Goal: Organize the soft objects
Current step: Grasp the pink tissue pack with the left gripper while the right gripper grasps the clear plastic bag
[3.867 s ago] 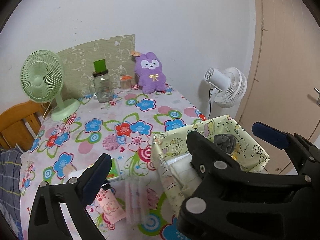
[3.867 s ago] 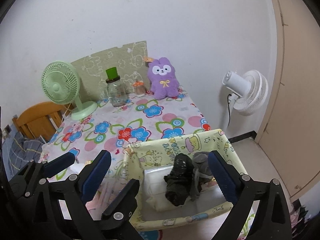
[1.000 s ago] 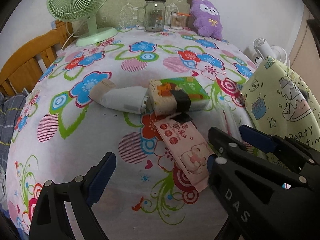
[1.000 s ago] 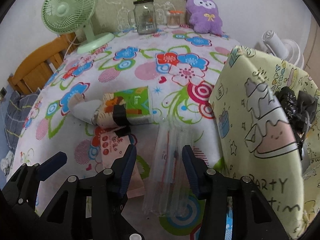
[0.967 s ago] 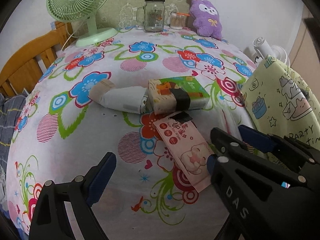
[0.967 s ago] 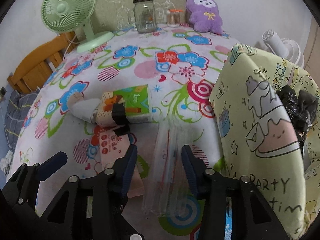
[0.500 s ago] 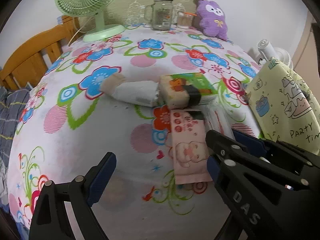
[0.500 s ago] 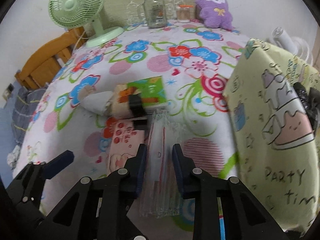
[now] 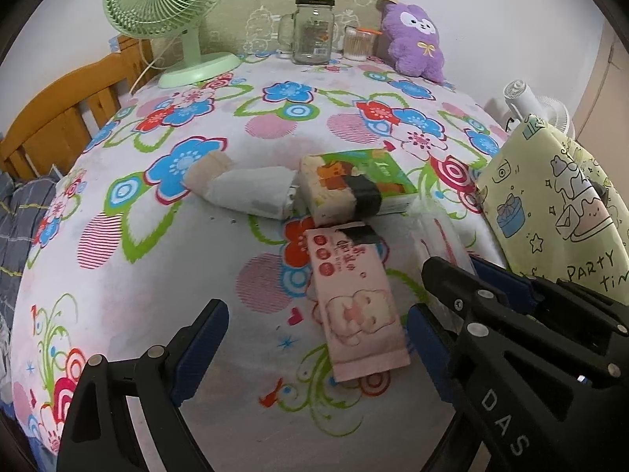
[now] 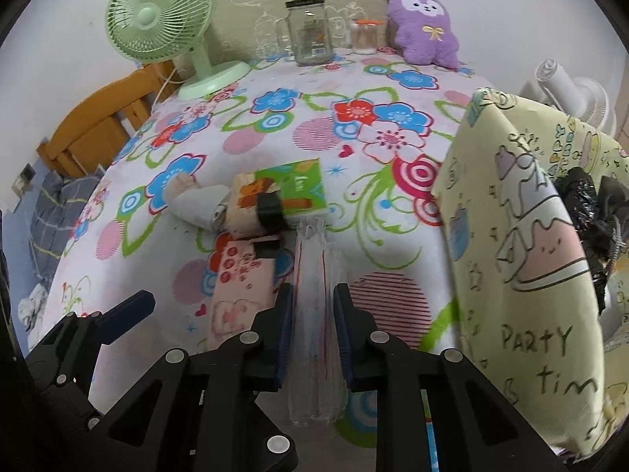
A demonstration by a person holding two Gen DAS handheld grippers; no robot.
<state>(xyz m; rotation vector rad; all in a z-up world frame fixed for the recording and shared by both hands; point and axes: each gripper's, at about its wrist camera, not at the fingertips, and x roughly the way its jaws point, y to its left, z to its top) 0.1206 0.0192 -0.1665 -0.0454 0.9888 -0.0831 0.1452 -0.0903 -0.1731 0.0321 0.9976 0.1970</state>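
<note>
Right gripper [image 10: 312, 314]: I have just clamped the clear plastic packet [image 10: 314, 275] near the table's [image 10: 243, 141] front edge; ready for lifting.

Left gripper [image 9: 314, 338]: wide open, empty.

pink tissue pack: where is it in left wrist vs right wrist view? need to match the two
Left wrist: the pink tissue pack lies lower centre, between the open fingers of the left gripper.
Right wrist: the same pack lies lower left, just left of the right gripper, which is shut on a clear plastic pack.
Shared landmark: the green tissue box, at the pack's far end.
</note>
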